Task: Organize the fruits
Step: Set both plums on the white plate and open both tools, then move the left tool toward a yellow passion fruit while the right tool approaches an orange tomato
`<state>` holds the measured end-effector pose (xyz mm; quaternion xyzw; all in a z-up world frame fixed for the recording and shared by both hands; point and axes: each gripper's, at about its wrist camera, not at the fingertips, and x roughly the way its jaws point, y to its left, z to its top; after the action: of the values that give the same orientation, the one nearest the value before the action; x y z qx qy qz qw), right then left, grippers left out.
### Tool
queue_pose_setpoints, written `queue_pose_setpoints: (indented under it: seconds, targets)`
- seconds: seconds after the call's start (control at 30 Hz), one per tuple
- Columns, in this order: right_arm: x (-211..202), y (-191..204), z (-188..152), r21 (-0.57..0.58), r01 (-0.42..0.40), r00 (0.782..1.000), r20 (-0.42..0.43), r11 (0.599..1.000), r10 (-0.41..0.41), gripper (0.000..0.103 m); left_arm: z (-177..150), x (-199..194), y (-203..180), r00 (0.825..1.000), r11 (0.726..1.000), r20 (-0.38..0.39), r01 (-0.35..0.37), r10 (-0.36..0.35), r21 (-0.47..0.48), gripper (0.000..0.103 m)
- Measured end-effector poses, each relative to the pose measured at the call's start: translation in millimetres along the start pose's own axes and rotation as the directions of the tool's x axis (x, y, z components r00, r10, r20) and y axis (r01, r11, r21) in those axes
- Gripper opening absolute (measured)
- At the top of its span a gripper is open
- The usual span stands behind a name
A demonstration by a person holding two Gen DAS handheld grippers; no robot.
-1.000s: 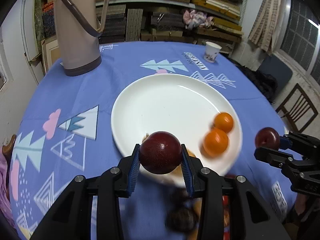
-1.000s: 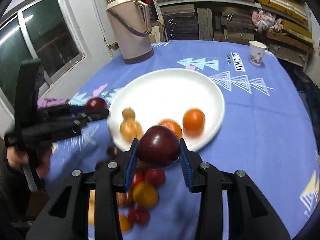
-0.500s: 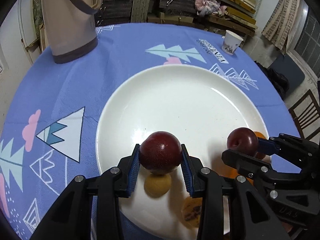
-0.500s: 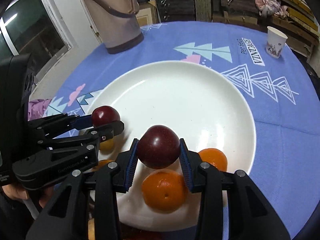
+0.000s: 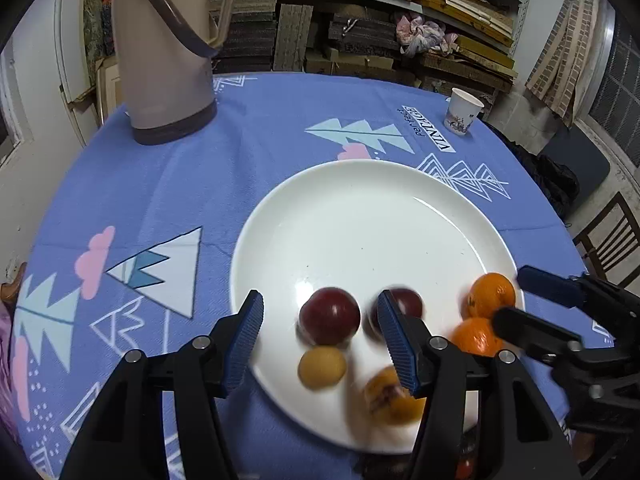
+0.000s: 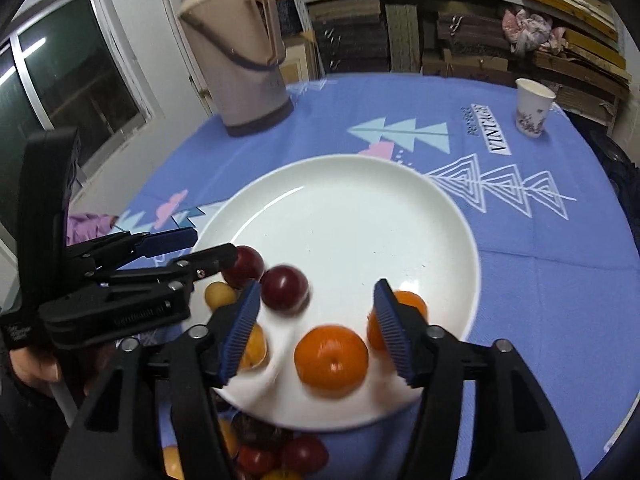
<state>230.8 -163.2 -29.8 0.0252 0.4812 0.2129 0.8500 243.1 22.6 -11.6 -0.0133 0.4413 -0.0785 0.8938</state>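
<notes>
Fruits: six on plate (image 5: 360,200) near edge, pile (image 6: 276,452) off it left; both my grippers (image 5: 320,340) (image 6: 316,328) opening, empty.

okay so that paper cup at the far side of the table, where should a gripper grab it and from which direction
Grip the paper cup around its upper side wall, coming in level from the near side with a finger on each flank. It stands upright, mouth up, and tapers toward the base, so a hold near the wider rim should slip less. Squeeze lightly: thin paper likely buckles. Nothing stands close beside it on the tablecloth.
</notes>
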Motion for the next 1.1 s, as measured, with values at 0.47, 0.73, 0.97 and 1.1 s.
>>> queue_pose_setpoints:
  seconds: [0.47,0.73,0.97,1.1]
  targets:
    - [-73,2,-85,-0.013,0.003,0.999,0.037,1.000,-0.002,0.093,-77,-52,-17,1.000,0.996,0.002,-0.026,0.026,0.091,0.072]
    - [-79,26,-142,-0.073,0.005,1.000,-0.015,0.997,-0.007,0.094,-135,-61,-23,0.999,0.994,-0.053,-0.006,0.011,0.106,0.074]
    - [-80,38,-164,-0.090,-0.031,0.999,-0.041,0.995,0.027,0.094,-150,-75,-22,0.999,0.996,-0.029,-0.010,0.013,0.089,0.074]
    - [-80,37,-166,-0.073,-0.045,0.998,-0.049,0.996,0.041,0.094,-152,-78,-24,1.000,0.996,-0.026,0.010,-0.008,0.086,0.074]
